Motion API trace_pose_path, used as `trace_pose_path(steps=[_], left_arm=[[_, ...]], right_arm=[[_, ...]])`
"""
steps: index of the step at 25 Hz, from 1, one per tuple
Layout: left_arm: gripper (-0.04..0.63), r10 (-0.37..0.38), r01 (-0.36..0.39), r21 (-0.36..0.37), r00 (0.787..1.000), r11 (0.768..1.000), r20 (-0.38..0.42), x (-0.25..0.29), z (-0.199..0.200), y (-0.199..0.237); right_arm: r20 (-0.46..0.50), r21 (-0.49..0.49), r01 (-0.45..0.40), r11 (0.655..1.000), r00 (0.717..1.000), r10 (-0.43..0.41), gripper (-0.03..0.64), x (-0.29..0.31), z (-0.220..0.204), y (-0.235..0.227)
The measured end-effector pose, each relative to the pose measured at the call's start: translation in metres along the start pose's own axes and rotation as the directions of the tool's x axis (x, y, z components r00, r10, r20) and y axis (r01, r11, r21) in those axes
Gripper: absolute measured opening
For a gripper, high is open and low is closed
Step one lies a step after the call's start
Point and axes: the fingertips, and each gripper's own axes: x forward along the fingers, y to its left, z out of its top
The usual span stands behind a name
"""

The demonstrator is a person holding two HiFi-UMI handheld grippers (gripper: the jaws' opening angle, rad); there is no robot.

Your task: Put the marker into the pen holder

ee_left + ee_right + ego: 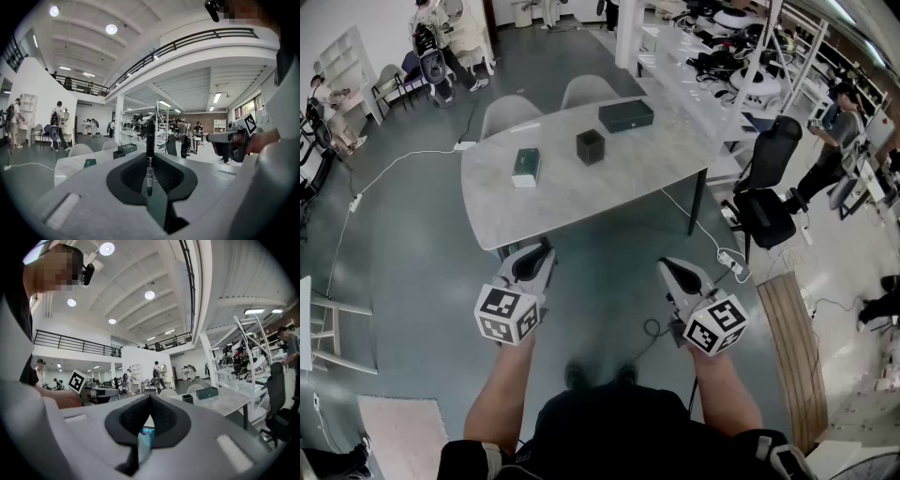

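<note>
A black marker [150, 140] stands upright between the jaws of my left gripper [150, 161], which is shut on it. In the head view the left gripper [539, 255] hovers over the floor, short of the near edge of the grey table [572, 202]. The pen holder, a small black open cube [591, 147], stands mid-table, also visible as pen holder [119, 153] and pen holder [187, 398]. My right gripper [670, 269] is level with the left, away from the table. Its jaws [150, 399] meet; a teal scrap shows low in the gap, unclear what.
On the table lie a small green box [525, 167] and a dark green case [626, 115]. Two pale chairs [511, 114] stand behind it and a black office chair [769, 187] to the right. Cables and a power strip [733, 262] cross the floor. People work far off.
</note>
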Motion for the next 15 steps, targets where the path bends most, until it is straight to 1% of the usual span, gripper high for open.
trace_pose_path(steps=[9, 12, 15], left_arm=[[0.051, 0.021, -0.021, 0.018, 1.0, 1.0, 0.001, 0.014, 0.003, -0.019], [0.051, 0.016, -0.016, 0.018, 1.0, 1.0, -0.001, 0.024, 0.002, -0.03], [0.051, 0.009, -0.009, 0.016, 1.0, 1.0, 0.005, 0.032, 0.003, -0.045]], right_arm=[[0.011, -0.009, -0.008, 1.0, 1.0, 0.008, 0.002, -0.012, -0.002, -0.018], [0.019, -0.012, -0.008, 1.0, 1.0, 0.009, 0.002, -0.017, -0.003, -0.029], [0.021, 0.007, -0.013, 1.0, 1.0, 0.013, 0.002, -0.025, -0.005, -0.041]])
